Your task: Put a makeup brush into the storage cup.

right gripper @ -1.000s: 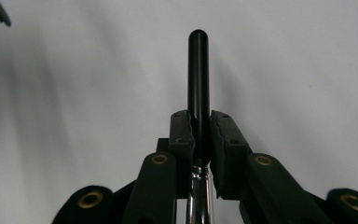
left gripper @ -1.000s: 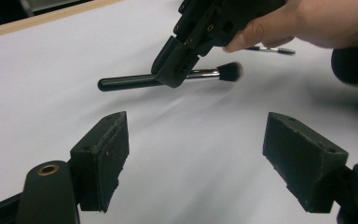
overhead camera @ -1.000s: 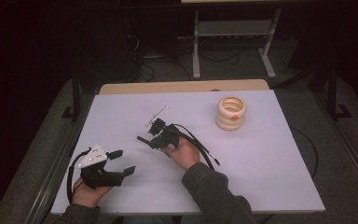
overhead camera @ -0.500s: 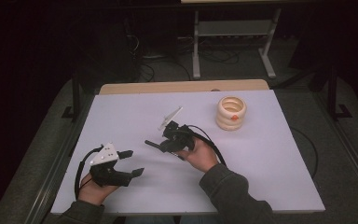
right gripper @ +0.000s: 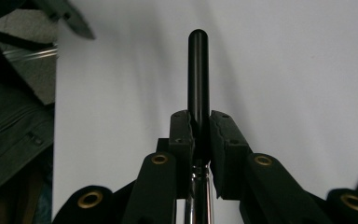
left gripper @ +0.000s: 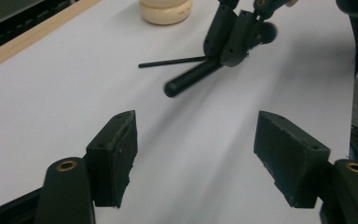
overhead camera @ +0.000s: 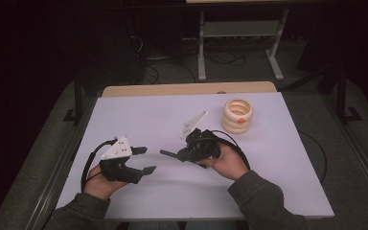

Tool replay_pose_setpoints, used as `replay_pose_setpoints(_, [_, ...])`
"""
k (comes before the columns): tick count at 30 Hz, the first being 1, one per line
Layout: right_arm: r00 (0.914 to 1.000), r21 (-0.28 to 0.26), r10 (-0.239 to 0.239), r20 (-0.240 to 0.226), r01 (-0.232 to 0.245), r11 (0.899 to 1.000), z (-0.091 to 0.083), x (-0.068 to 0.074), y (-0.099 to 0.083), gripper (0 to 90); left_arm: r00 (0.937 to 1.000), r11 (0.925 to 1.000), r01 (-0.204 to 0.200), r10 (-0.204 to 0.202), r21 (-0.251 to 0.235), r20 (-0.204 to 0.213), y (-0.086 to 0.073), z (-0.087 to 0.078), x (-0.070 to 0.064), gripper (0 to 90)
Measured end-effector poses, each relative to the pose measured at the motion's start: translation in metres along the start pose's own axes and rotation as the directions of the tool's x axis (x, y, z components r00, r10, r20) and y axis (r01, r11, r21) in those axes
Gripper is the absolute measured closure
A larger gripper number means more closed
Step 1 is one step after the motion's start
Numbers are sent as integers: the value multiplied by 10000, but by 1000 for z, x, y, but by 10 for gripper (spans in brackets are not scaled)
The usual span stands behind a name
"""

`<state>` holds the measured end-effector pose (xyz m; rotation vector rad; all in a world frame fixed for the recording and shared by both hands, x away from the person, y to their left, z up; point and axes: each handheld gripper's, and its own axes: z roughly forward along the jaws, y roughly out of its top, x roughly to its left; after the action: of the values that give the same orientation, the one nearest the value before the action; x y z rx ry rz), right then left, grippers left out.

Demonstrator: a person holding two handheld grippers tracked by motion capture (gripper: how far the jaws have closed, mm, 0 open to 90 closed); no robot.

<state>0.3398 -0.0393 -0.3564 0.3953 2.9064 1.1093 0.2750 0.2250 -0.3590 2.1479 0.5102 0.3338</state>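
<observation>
The right gripper (right gripper: 199, 135) has its jaws pressed on a black rod (right gripper: 198, 74), which sticks out forward over the white table (overhead camera: 278, 158). The left gripper (left gripper: 196, 154) has its jaws spread wide, with nothing between them, near the rod's tip. A cream ring stack (overhead camera: 237, 115) stands farther back on the table.

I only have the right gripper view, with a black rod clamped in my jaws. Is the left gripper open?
Observer: Yes, the left gripper is open, with its jaws wide apart and nothing between them.
Operator: Where does my rod point?
Observer: In the high view, the black rod points toward the left gripper, and its tip is apart from it.
Operator: Anything else around?
Observer: A cream ring stack stands far right, untouched.
</observation>
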Motion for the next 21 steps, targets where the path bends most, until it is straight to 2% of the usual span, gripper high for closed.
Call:
replay_pose_setpoints(1, [10000,0,0,0,0,10000,0,0,0,786,10000,10000,0,0,0,0,0,0,0,305])
replay_pose_setpoints(5, [9996,138,-169,-239,173,9998,-2,6,-8,786,9976,9976,-589,574,371,397,12,9,-6,329])
replay_pose_setpoints(6, [9988,144,-346,-356,352,9993,-3,10,-11,786,9964,9963,-726,704,468,482,14,11,-7,338])
replay_pose_setpoints(8, [9975,222,-481,-511,493,9985,-4,14,-13,786,9939,9946,-831,782,615,776,19,15,-8,360])
replay_pose_setpoints(10, [9964,376,-645,-551,667,9971,-3,17,-15,786,9891,9894,-1118,1018,930,1061,24,21,-8,375])
replay_pose_setpoints(11, [9964,376,-645,-551,667,9971,-3,17,-15,786,9891,9894,-1118,1018,930,1061,24,21,-8,383])
replay_pose_setpoints(12, [9951,433,-751,-637,780,9960,-3,19,-16,786,9850,9836,-1370,1227,1171,1216,26,24,-7,393])
replay_pose_setpoints(13, [9951,433,-751,-637,780,9960,-3,19,-16,786,9845,9828,-1323,1151,1291,1326,27,25,-7,393])
replay_pose_setpoints(14, [9945,410,-787,-688,816,9958,-3,19,-16,786,9804,9800,-1473,1267,1338,1509,29,29,-7,410])
replay_pose_setpoints(17, [9940,452,-855,-684,886,9950,-2,20,-16,786,9783,9789,-1476,1235,1416,1661,30,32,-8,443])
replay_pose_setpoints(18, [9933,421,-864,-764,898,9951,-2,21,-16,786,9729,9741,-1631,1324,1564,1896,31,36,-8,457])
replay_pose_setpoints(19, [9933,421,-864,-764,898,9951,-2,21,-16,786,9729,9741,-1631,1324,1564,1896,31,36,-8,461])
replay_pose_setpoints(20, [9924,410,-875,-869,913,9950,-1,22,-17,786,9697,9681,-1709,1324,1834,2052,32,38,-8,470])
replay_pose_setpoints(21, [9924,410,-875,-869,913,9950,-1,22,-17,786,9697,9681,-1709,1324,1834,2052,32,38,-8,478])
